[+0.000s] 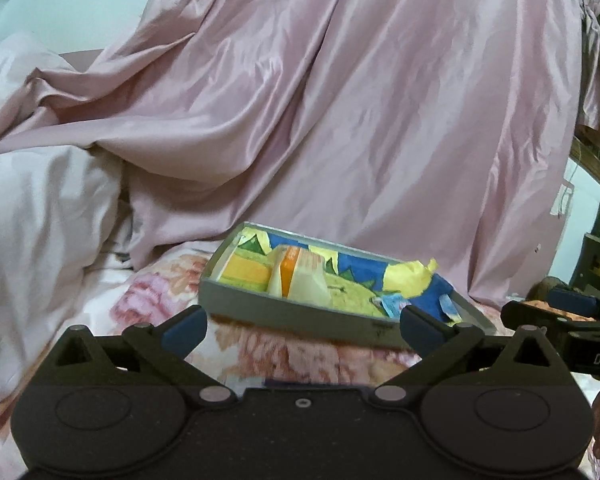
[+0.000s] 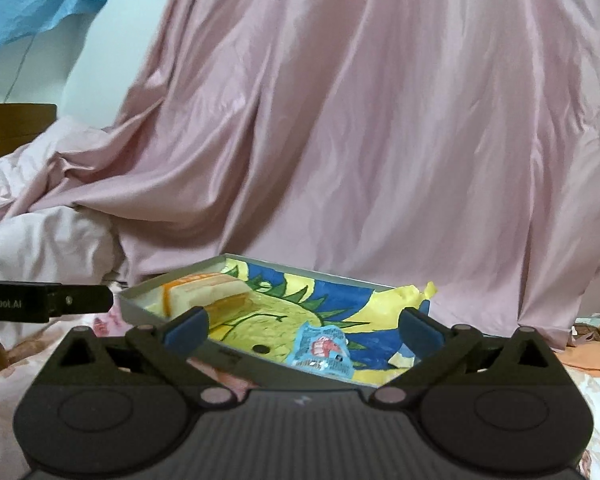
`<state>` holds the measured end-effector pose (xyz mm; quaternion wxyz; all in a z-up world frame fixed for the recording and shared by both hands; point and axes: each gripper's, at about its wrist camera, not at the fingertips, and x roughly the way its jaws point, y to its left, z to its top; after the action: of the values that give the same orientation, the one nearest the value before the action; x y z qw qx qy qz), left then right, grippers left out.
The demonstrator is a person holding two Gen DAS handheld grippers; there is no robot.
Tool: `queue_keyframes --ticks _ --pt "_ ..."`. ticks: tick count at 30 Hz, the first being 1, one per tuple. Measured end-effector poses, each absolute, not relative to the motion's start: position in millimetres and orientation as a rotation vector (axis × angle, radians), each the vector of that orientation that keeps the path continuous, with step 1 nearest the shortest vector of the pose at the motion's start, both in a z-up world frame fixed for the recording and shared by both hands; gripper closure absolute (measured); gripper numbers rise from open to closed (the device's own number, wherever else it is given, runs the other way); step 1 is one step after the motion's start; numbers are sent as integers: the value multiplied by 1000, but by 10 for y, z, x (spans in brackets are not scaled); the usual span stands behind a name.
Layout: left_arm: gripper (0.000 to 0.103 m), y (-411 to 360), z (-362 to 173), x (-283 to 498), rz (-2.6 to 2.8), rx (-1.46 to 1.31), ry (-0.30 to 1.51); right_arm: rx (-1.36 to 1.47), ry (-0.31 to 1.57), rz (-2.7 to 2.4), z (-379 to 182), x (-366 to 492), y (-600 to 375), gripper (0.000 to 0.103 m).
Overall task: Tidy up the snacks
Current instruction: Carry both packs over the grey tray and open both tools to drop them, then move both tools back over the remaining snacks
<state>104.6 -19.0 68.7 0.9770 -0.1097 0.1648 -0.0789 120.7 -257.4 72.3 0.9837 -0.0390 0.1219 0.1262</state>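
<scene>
A shallow grey tray (image 1: 260,307) (image 2: 148,308) lined with a yellow, green and blue drawing rests on the flowered bedspread. A pale yellow snack pack with an orange stripe (image 1: 300,276) (image 2: 204,286) lies in the tray's left part. A small light blue sachet (image 2: 324,347) (image 1: 394,305) lies in its right part. My left gripper (image 1: 302,330) is open, short of the tray's near wall, with nothing between its fingers. My right gripper (image 2: 304,330) is open too, at the tray's near edge, and holds nothing. The other gripper shows at each view's side.
Pink satin cloth (image 1: 340,100) hangs in folds right behind the tray. A white quilt (image 1: 40,208) is heaped at the left. Orange fabric (image 2: 596,348) lies at the right on the bed. Dark wooden furniture (image 1: 598,256) stands at the far right.
</scene>
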Motion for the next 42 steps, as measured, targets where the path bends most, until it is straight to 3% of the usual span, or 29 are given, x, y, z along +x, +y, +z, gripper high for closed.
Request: queue_keyframes --ticks 9,19,25,42 --pt "1 -171 556 455 -179 -188 398 -88 278 223 562 542 -2508 0" --pt "1 -306 188 234 -264 -120 543 -81 474 127 231 62 -2432 0" --pt "1 -386 56 207 -327 -85 574 -78 594 80 131 -23 -2434 0" --pt "1 -543 -196 317 -360 -13 659 -134 684 96 -67 80 -2409 0"
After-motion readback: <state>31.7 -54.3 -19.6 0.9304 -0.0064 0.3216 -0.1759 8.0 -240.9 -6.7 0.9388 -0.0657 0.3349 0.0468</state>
